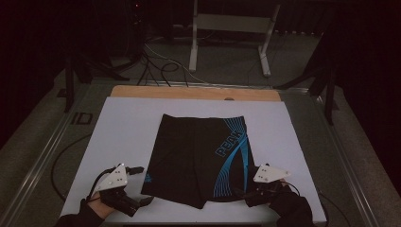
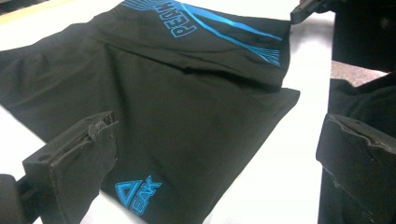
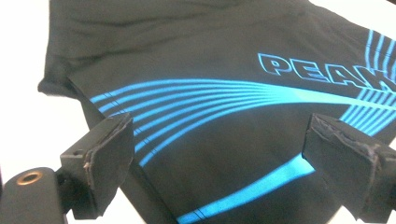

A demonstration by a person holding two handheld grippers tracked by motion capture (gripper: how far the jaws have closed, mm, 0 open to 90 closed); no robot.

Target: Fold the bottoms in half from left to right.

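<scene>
Item: black shorts [image 1: 198, 158], flat at centre frame on white table [image 1: 123, 127]. Left gripper [image 1: 135, 187] and right gripper [image 1: 250, 191], lower frame, both spread, holding nothing. I judge a good grab needs each jaw pair straddling one hem corner, level, before closing.

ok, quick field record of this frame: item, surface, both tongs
item: black shorts with blue stripes and lettering, lying flat
surface: white sheet on the table
left tongs: open, beside the shorts' near left corner, not gripping
right tongs: open, at the shorts' near right edge, over the blue stripes
left hand: near table edge
contact: cannot tell whether either jaw touches the cloth
</scene>
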